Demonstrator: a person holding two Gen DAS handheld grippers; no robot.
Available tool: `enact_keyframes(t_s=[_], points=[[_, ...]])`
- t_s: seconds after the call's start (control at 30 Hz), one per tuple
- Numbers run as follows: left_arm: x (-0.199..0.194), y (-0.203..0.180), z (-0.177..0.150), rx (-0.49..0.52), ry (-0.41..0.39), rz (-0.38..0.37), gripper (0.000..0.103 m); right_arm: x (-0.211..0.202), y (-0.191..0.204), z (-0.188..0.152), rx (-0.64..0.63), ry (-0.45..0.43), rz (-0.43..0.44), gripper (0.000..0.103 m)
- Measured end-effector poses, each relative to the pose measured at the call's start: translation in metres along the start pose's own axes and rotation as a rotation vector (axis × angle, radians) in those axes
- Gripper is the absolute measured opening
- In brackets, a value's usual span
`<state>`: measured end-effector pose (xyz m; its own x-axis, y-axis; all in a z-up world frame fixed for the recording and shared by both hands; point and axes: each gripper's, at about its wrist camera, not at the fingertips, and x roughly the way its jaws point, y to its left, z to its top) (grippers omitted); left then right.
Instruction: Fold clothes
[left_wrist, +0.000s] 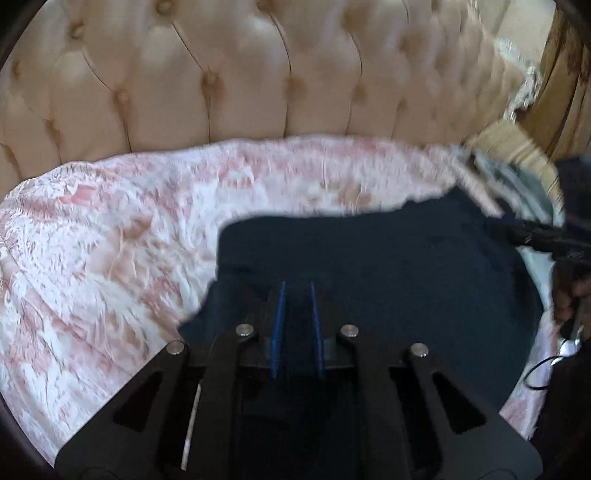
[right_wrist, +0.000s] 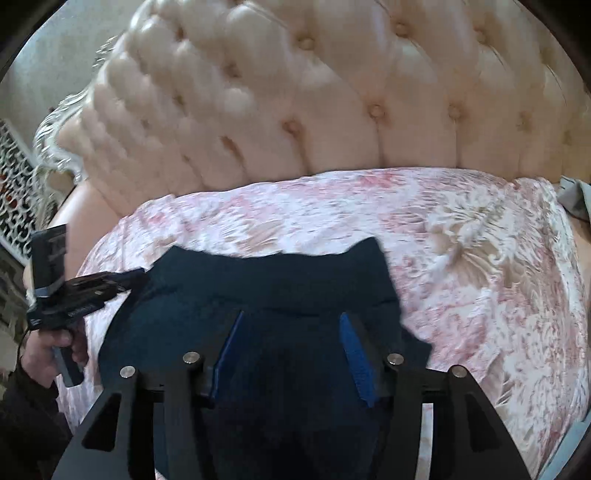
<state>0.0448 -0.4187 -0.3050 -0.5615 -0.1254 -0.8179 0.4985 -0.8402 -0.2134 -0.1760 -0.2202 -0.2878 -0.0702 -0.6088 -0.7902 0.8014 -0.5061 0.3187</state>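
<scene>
A dark navy garment (left_wrist: 406, 258) (right_wrist: 258, 280) lies spread on a pink and white bedspread (left_wrist: 110, 240) (right_wrist: 480, 258). My left gripper (left_wrist: 297, 286) has its blue pads close together with a fold of the navy cloth pinched between them. The right wrist view shows this left gripper (right_wrist: 142, 275) at the garment's left corner, held by a hand (right_wrist: 44, 347). My right gripper (right_wrist: 292, 315) stands open over the garment's near part, with its pads wide apart and dark cloth under and between them. The left wrist view has the right gripper (left_wrist: 496, 221) at the garment's far right edge.
A tufted beige headboard (left_wrist: 240, 74) (right_wrist: 369, 92) rises right behind the bedspread. A grey cloth (right_wrist: 572, 199) lies at the bed's right end. Gold curtains (left_wrist: 565, 92) hang at the far right. A black cable (left_wrist: 543, 373) trails by the hand (left_wrist: 565, 302).
</scene>
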Motion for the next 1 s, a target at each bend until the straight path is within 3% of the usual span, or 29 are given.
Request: enact_keyframes(t_s=[0.23,0.37,0.47,0.5,0.53,0.6,0.63,0.7,0.8,0.9,1.0], points=[[0.006,-0.002,-0.005,0.04,0.015,0.05,0.017,0.014,-0.01,-0.01,0.005,0.043,0.005,0.054],[-0.003,0.011,-0.003,-0.018,0.018,0.029,0.018,0.018,-0.006,-0.013,-0.039,0.045,-0.024,0.054],[-0.018,0.049,-0.002,-0.169,0.002,-0.056,0.018,0.018,-0.006,-0.014,-0.036,0.042,-0.024,0.054],[-0.023,0.062,-0.003,-0.22,-0.005,-0.09,0.027,0.018,-0.007,-0.015,-0.034,0.041,-0.024,0.054],[-0.028,0.073,-0.004,-0.257,-0.01,-0.11,0.045,0.018,-0.008,-0.016,-0.034,0.039,-0.025,0.054],[-0.036,0.091,-0.01,-0.307,-0.019,-0.129,0.058,0.018,-0.007,-0.017,-0.038,0.037,-0.029,0.054],[-0.04,0.1,-0.014,-0.344,-0.022,-0.163,0.058,0.019,-0.007,-0.017,-0.039,0.037,-0.03,0.054],[-0.041,0.117,-0.025,-0.438,-0.003,-0.321,0.058,0.019,-0.006,-0.015,-0.041,0.038,-0.031,0.054],[-0.036,0.115,-0.038,-0.456,0.057,-0.458,0.058,0.02,-0.007,-0.016,-0.042,0.035,-0.024,0.055],[-0.025,0.107,-0.049,-0.428,0.119,-0.444,0.058,0.021,-0.009,-0.016,-0.036,0.031,-0.011,0.055],[-0.023,0.097,-0.053,-0.367,0.132,-0.402,0.059,0.021,-0.01,-0.016,-0.035,0.027,-0.01,0.055]])
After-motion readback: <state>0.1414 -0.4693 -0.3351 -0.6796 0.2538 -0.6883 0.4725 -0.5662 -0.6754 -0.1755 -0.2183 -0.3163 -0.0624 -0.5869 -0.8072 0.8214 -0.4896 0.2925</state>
